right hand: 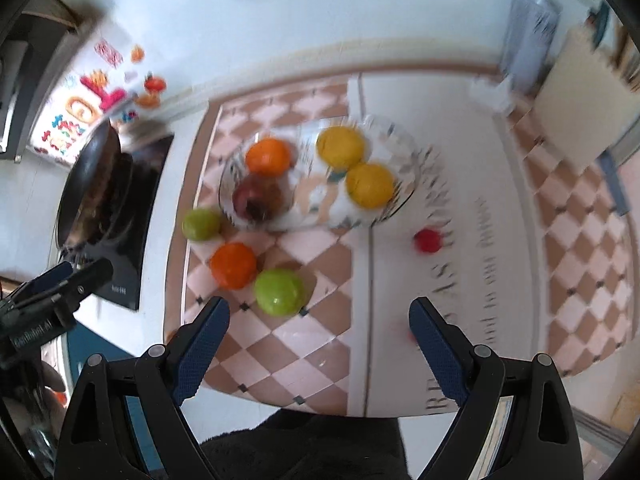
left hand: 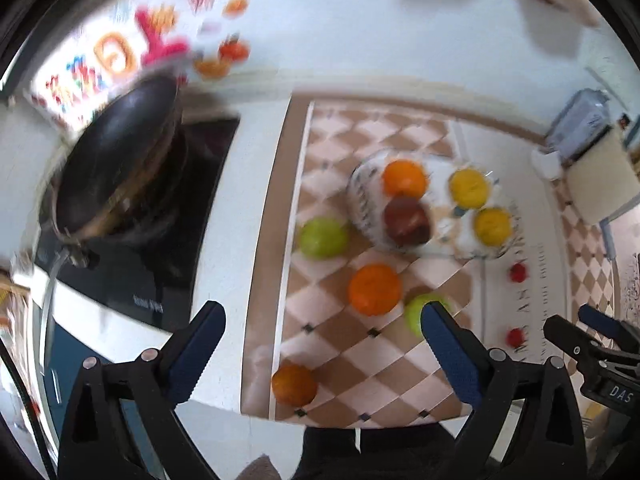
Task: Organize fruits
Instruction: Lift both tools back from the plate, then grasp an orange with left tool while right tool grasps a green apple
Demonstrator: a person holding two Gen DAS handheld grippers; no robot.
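A clear glass plate (left hand: 362, 196) (right hand: 416, 176) on the checkered cloth holds an orange (left hand: 404, 178) (right hand: 267, 157), a dark red apple (left hand: 407, 221) (right hand: 258, 198) and two yellow fruits (left hand: 469, 187) (right hand: 340, 148). Loose on the cloth lie a green apple (left hand: 323, 237) (right hand: 201, 224), an orange (left hand: 374, 289) (right hand: 233, 265), a second green apple (left hand: 416, 312) (right hand: 279, 292), a small orange fruit (left hand: 294, 385) at the near edge, and small red fruits (left hand: 518, 273) (right hand: 427, 241). My left gripper (left hand: 322, 356) and right gripper (right hand: 320, 350) are open and empty above the cloth's near edge.
A black wok (left hand: 120, 164) (right hand: 90, 184) sits on a dark cooktop (left hand: 200, 184) at the left. A cutting board (left hand: 602, 178) (right hand: 584, 112) and a bottle (right hand: 530, 32) stand at the back right. The counter's front edge runs just ahead of the fingers.
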